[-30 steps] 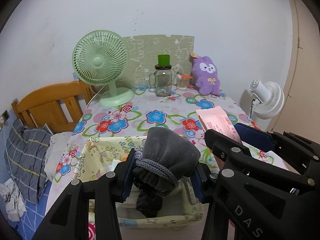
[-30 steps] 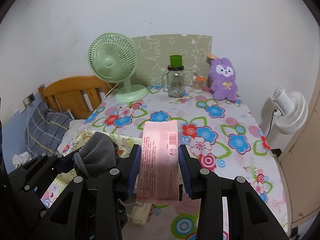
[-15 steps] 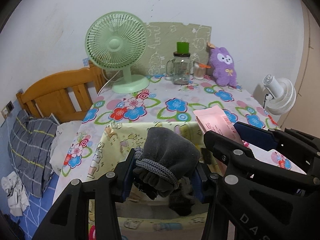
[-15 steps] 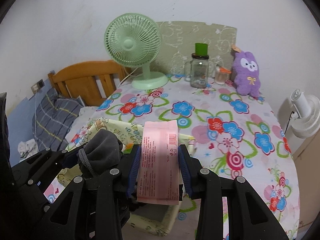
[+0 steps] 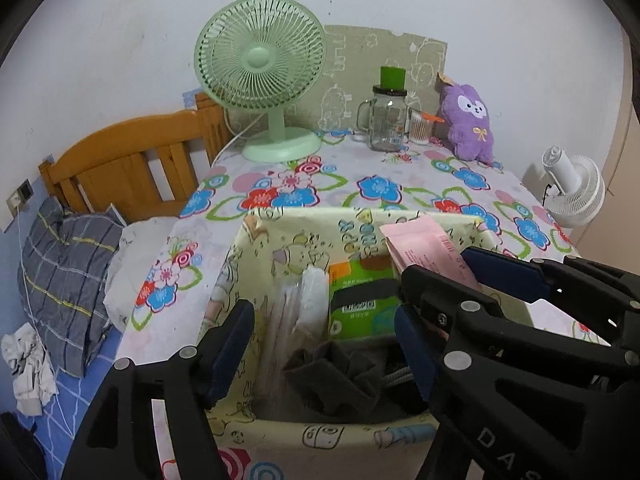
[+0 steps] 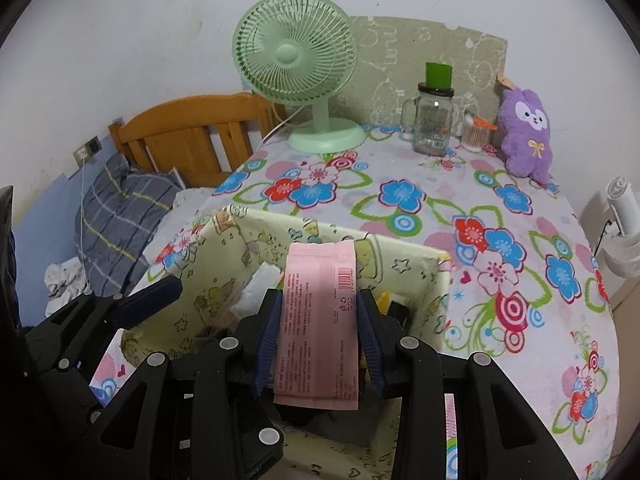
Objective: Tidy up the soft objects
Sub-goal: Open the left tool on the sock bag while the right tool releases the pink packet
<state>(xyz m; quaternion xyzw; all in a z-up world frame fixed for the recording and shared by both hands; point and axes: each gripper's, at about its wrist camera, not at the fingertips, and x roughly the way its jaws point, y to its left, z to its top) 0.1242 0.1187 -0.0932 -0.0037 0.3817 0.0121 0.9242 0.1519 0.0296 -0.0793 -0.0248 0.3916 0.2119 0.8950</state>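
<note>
Releasing: left gripper (image 5: 324, 350) jaws opening, grey glove (image 5: 340, 380) below them in fabric bin (image 5: 256, 240); right gripper (image 6: 318, 338) jaws clamp pink packet (image 6: 320, 320) — lower deeper, then open.

I see the flowered table (image 6: 420, 200): green fan (image 6: 296, 56) at eleven o'clock, purple plush (image 6: 526, 136) at one, fabric bin (image 6: 224, 248) at six.

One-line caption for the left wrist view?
Left gripper opening over the fabric bin, grey pouch dropped inside.
</note>
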